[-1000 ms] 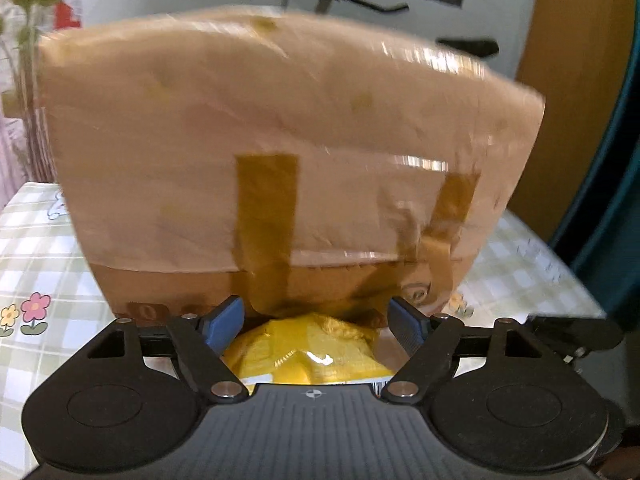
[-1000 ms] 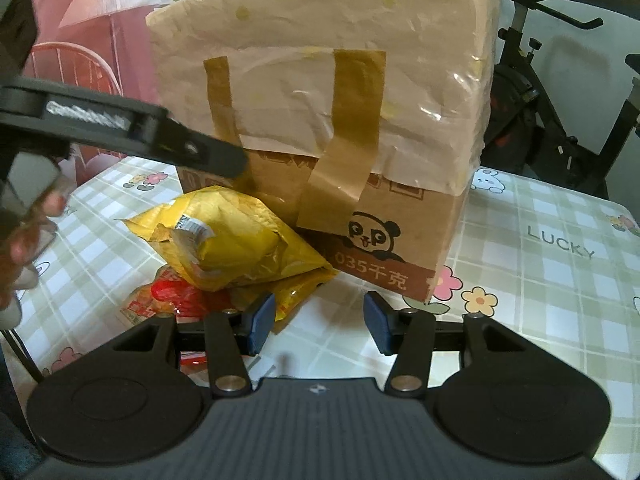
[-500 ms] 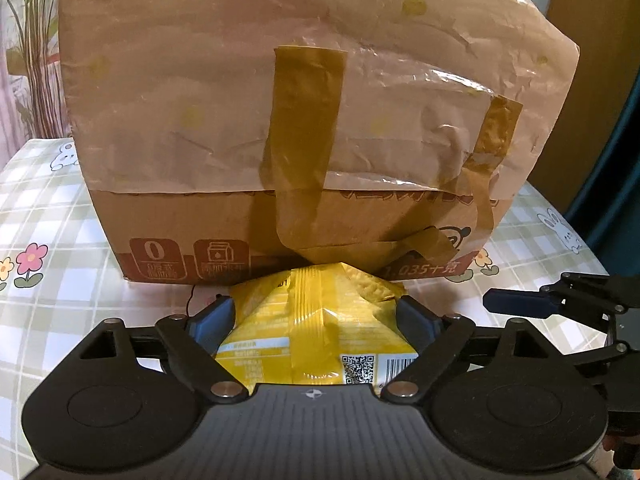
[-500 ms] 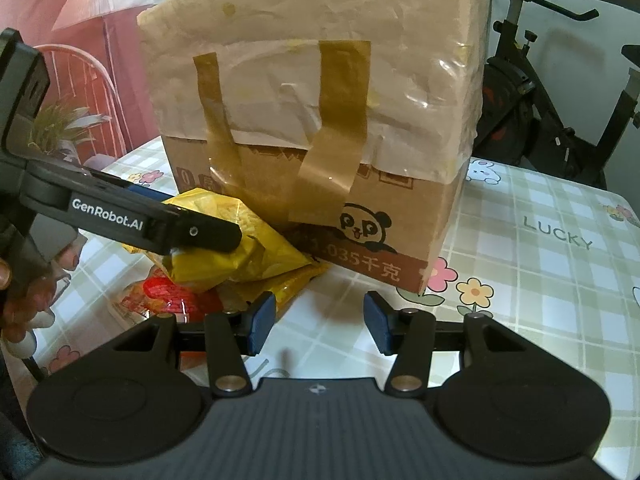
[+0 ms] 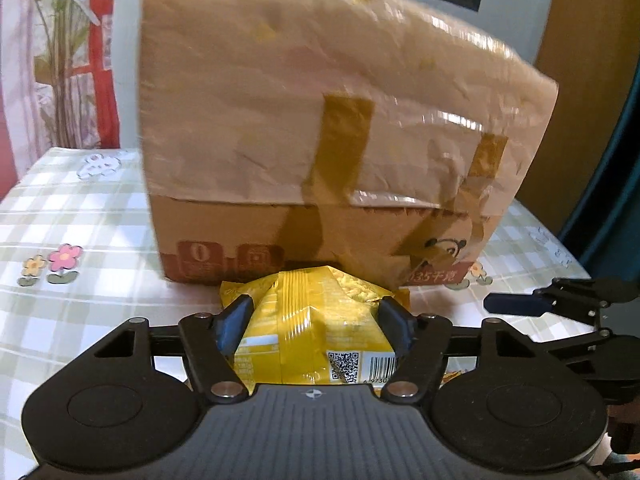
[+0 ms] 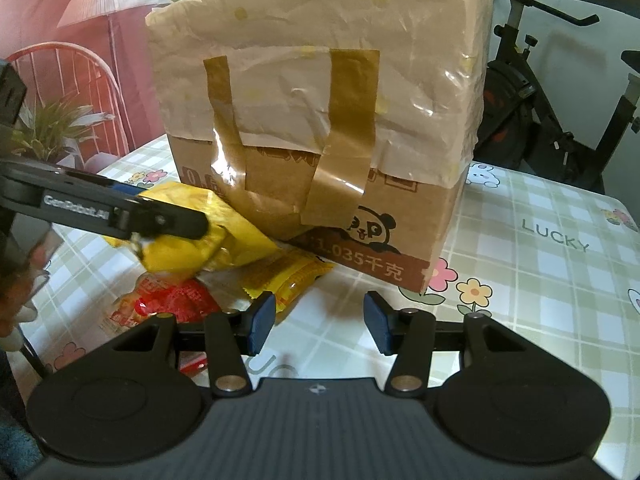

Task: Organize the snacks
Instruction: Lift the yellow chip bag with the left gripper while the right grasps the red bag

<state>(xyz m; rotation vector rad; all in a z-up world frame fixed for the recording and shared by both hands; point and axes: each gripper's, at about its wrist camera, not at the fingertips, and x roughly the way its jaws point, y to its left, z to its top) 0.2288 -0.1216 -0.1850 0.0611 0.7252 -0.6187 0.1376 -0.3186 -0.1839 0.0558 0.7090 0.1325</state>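
Note:
A yellow snack bag (image 5: 308, 296) lies on the table in front of a tall cardboard box (image 5: 320, 120) wrapped in paper and brown tape. My left gripper (image 5: 315, 322) straddles the bag and its jaws are closing, both blue pads pressing into the crumpled sides. In the right wrist view the left gripper's fingers (image 6: 160, 220) dig into that yellow bag (image 6: 180, 256), which rests on a second yellow packet (image 6: 288, 276) and a red packet (image 6: 172, 300). My right gripper (image 6: 320, 322) hovers open over bare cloth, nothing between its pads.
The checked, flower-printed tablecloth (image 6: 540, 280) runs on to the right of the box (image 6: 320, 120). An exercise bike (image 6: 560, 80) stands behind the table on the right. A plant and a red chair (image 6: 60, 100) are at the back left.
The left gripper's jaws have narrowed onto the yellow bag, which now looks squeezed. The left hand shifted sideways, so the box sits further right in its view. The right gripper has stayed put.

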